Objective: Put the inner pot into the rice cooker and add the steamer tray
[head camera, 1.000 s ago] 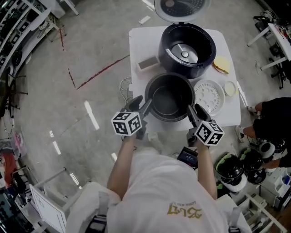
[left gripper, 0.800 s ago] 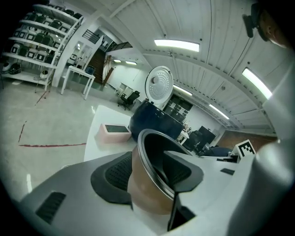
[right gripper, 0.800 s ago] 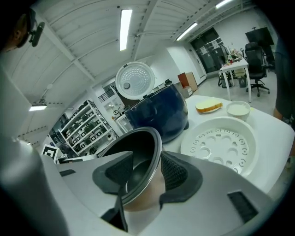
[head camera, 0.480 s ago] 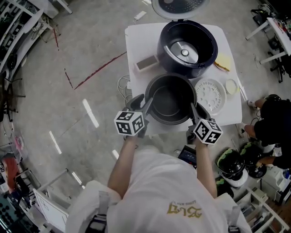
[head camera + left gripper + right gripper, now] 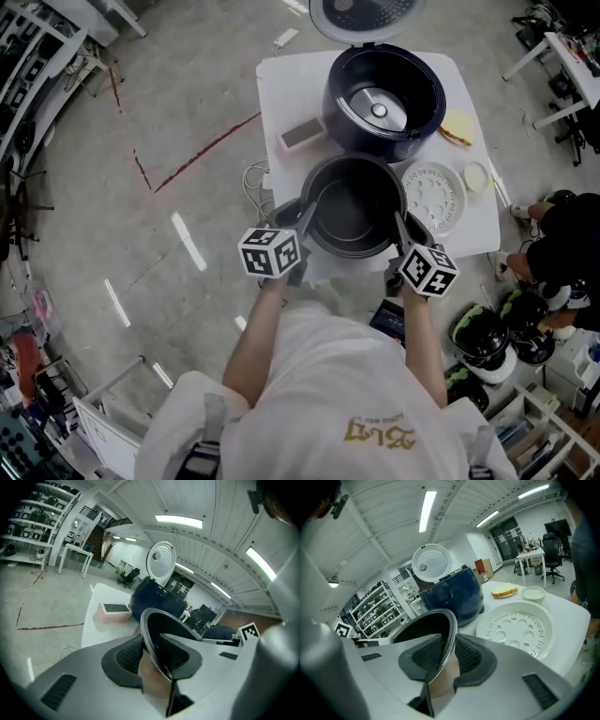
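The dark inner pot (image 5: pixel 352 208) stands on the white table (image 5: pixel 281 84), in front of the open dark-blue rice cooker (image 5: pixel 417 136). My left gripper (image 5: pixel 306 210) is at the pot's left rim and my right gripper (image 5: pixel 398 225) at its right rim. Both sets of jaws have just been closing, with the rim between them. In the left gripper view the pads (image 5: pixel 129 654) clamp the pot wall (image 5: pixel 152 632). In the right gripper view the pads (image 5: pixel 466 656) press the rim (image 5: pixel 449 634) the same way. The white perforated steamer tray (image 5: pixel 431 199) (image 5: pixel 515 630) lies right of the pot.
The cooker's lid (image 5: pixel 361 14) stands open at the back. A pink box (image 5: pixel 303 133) lies left of the cooker. A yellow item (image 5: pixel 457 129) and a small white dish (image 5: pixel 476 178) sit at the table's right edge. A person (image 5: pixel 562 234) crouches beside the table at the right.
Both grippers' jaws have come together on the pot's rim, one on each side. The pot has stayed in the same place on the table.
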The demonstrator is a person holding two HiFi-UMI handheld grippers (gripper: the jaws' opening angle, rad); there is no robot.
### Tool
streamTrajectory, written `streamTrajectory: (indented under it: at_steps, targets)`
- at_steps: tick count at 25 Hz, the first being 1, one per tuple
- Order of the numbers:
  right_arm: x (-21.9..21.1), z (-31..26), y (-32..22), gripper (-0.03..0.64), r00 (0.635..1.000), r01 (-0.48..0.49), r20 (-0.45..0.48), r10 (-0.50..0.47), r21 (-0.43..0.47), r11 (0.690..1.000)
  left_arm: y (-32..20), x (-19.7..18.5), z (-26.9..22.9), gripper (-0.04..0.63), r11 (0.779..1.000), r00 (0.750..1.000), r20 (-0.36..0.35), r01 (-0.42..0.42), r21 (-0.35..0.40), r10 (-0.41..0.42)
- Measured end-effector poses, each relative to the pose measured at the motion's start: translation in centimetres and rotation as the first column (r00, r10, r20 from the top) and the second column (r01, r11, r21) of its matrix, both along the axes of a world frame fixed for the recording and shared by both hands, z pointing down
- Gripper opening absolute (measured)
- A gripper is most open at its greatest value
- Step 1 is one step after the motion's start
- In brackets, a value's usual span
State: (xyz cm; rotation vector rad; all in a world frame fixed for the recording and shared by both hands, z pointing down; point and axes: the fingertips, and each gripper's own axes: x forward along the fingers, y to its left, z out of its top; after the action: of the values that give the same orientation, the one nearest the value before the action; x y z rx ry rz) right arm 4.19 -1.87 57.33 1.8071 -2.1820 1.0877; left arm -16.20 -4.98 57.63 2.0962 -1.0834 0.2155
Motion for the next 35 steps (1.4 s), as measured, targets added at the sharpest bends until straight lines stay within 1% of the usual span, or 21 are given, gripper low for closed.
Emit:
streamTrajectory:
  at_steps: [6,9,13,17,21,26,35]
  targets:
    - [-0.2,-1.2,0.3,0.094,1.000,-0.006,0.014,0.006,0.025,1.000,0.3,-0.3,-0.6,0.117,1.000,1.000,-0.014,0.001,0.002,-0.001]
    - [-0.2,-2.2,0.5,0.091,1.000,-0.004,0.030,0.003,0.044,0.999,0.5,-0.3,-1.6,0.115,1.000,1.000,-0.021,0.004,0.018,-0.004]
    - [-0.6,-3.5,0.7,0.089,0.998,0.007,0.057,-0.011,0.079,0.997,0.3,-0.8,-2.9,0.107,0.999,0.999,-0.039,0.032,0.043,-0.030]
    - [-1.5,-5.6,0.7,0.086,0.995,0.037,0.087,-0.048,0.122,0.992,0.6,-1.8,-4.8,0.103,0.995,0.996,-0.064,0.067,0.068,-0.063]
    - [-1.8,-7.7,0.9,0.083,0.993,0.061,0.093,-0.078,0.172,0.983,1.0,-2.2,-6.9,0.098,0.989,0.992,-0.087,0.101,0.107,-0.091]
    - [-3.0,-10.0,0.7,0.080,0.988,0.078,0.115,-0.106,0.225,0.971,1.3,-3.6,-9.4,0.097,0.979,0.987,-0.106,0.135,0.156,-0.120]
    - [-4.6,-14.3,0.5,0.075,0.980,0.080,0.150,-0.130,0.298,0.951,1.4,-5.3,-13.6,0.095,0.960,0.980,-0.145,0.166,0.225,-0.136]
